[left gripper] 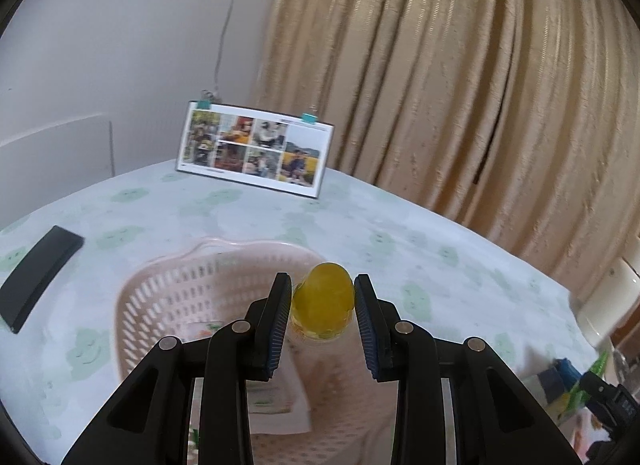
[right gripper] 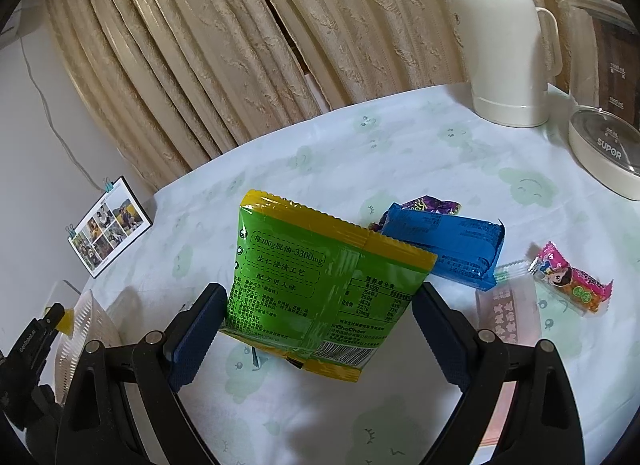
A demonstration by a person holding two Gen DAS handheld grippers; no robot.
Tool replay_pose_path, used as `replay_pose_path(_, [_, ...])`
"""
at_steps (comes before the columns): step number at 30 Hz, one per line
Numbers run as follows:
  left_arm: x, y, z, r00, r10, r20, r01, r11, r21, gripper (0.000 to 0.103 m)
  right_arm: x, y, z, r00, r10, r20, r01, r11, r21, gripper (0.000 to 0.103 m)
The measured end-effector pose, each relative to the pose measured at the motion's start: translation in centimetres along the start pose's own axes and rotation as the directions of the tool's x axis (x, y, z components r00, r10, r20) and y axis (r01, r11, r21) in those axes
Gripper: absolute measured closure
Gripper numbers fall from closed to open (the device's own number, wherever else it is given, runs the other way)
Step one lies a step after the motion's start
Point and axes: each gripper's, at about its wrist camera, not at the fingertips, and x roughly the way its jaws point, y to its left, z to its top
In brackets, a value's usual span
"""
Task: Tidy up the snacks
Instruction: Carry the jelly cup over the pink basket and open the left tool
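Observation:
In the left wrist view my left gripper [left gripper: 322, 305] is shut on a yellow jelly cup [left gripper: 323, 299], which hangs above a pink slotted basket [left gripper: 160, 305]. A flat snack packet [left gripper: 276, 397] lies inside the basket. In the right wrist view my right gripper [right gripper: 320, 289] is shut on a green and yellow snack packet [right gripper: 312, 277], tilted and raised off the tablecloth. At that view's far left edge, the left gripper [right gripper: 48, 325] and the jelly cup [right gripper: 66, 319] sit beside the basket [right gripper: 86, 329].
Behind the green packet lie a blue packet [right gripper: 448, 249] and a purple wrapper [right gripper: 434, 205]. A pink snack [right gripper: 572, 281] and a pale printed packet [right gripper: 508, 313] lie to the right. A cream thermos [right gripper: 504, 45] and glass kettle [right gripper: 604, 137] stand far right. A photo card [left gripper: 256, 149] and black slab [left gripper: 36, 273] lie on the tablecloth.

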Motion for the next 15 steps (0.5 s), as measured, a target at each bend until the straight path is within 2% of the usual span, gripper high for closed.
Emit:
replay_pose_path(5, [-0.2,1.2,0.0,0.999,0.046,0.011,-0.045,0.998,-0.045,0.066,0.2,0.1,-0.2,1.000,-0.002,-0.004,0.002,1.000,-0.007,0.010])
replay_pose_path(7, [-0.6,1.8,0.2,0.997,0.065,0.035,-0.062,0.995,-0.073,0.050,0.2,0.2,-0.2,1.000,-0.003,-0.005,0.003,1.000,-0.010,0.010])
replay_pose_path(9, [-1.2,2.2,0.3,0.994,0.083,0.066,-0.077,0.993,-0.090,0.042,0.3,0.2,-0.2,1.000,-0.004,-0.006,0.004,1.000,-0.012,0.010])
replay_pose_path(15, [-1.7,2.9,0.4,0.991,0.106,0.086,-0.097,0.989,-0.109,0.042,0.3,0.3,-0.3,1.000,-0.004,-0.005,0.003,1.000,-0.017,0.010])
